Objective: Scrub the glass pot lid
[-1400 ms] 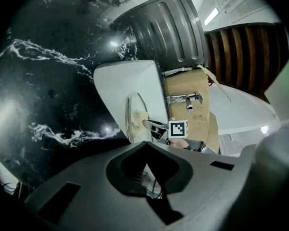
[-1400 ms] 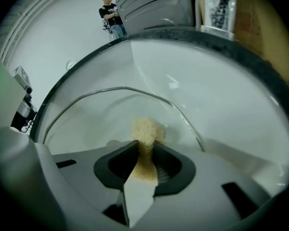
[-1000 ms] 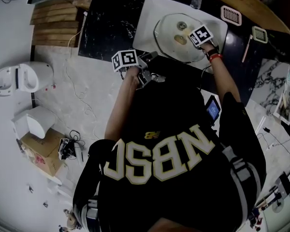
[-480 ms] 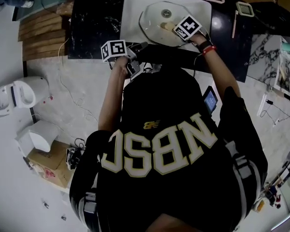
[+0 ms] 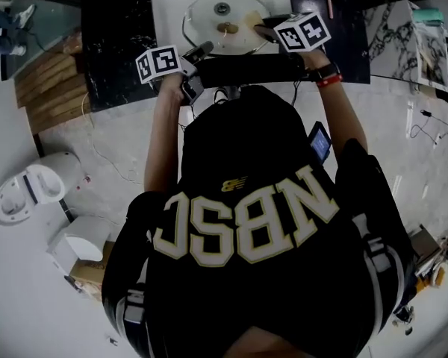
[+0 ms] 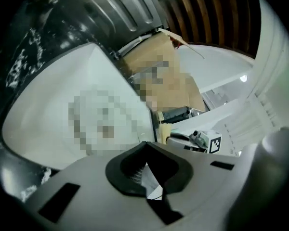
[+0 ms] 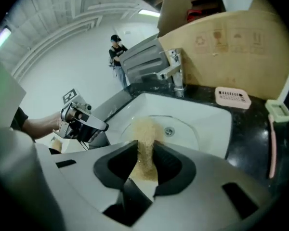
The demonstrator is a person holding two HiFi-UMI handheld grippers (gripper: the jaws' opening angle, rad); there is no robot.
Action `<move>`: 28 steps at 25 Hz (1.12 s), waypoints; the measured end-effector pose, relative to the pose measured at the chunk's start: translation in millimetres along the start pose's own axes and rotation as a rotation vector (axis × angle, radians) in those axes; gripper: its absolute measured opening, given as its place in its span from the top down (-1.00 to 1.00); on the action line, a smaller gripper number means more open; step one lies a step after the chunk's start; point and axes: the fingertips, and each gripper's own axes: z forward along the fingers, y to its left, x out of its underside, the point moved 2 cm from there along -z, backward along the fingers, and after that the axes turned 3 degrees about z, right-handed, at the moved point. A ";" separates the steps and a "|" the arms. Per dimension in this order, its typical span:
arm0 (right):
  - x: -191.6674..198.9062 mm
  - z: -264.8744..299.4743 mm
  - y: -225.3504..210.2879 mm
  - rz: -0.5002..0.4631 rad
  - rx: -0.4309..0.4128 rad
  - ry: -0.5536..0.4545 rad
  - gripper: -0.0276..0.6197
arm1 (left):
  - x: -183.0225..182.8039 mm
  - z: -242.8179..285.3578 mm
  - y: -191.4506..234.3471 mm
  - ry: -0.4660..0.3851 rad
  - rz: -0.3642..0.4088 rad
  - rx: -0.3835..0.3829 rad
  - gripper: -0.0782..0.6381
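Note:
The glass pot lid [image 5: 209,10] lies in the white sink [image 5: 164,6], knob up. My right gripper [image 5: 257,30] hovers over the lid's right edge, shut on a tan scrub sponge [image 7: 145,138] that sticks out past its jaws. From the right gripper view the lid [image 7: 185,129] shows below the sponge, inside the sink [image 7: 216,117]. My left gripper [image 5: 201,49] is shut with nothing seen in it, at the sink's front left corner, apart from the lid. In the left gripper view the jaws [image 6: 148,170] stand together, with the sink [image 6: 48,90] beyond and the right gripper [image 6: 202,139] at the right.
A black stone counter [image 5: 112,43] surrounds the sink. A faucet [image 7: 176,78] rises at the back, with a pink grid [image 7: 232,97] and a green-headed brush [image 7: 278,110] on the counter to the right. Cardboard [image 7: 231,47] stands behind. A person [image 7: 116,52] is far off.
The right gripper has lifted the sponge up off the lid toward its right edge. The left gripper has risen and rolled near the sink's front left corner.

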 end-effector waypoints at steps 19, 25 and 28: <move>-98.6 -142.8 30.5 -0.113 0.524 -0.847 0.60 | -121.9 -56.8 -169.3 -0.698 1.071 -0.335 0.74; -111.0 -138.5 32.3 -0.113 0.499 -0.860 0.60 | -123.8 -57.0 -163.5 -0.681 1.056 -0.361 0.74; -112.0 -129.0 30.0 -0.111 0.474 -0.835 0.60 | -123.7 -52.7 -158.0 -0.657 1.055 -0.365 0.74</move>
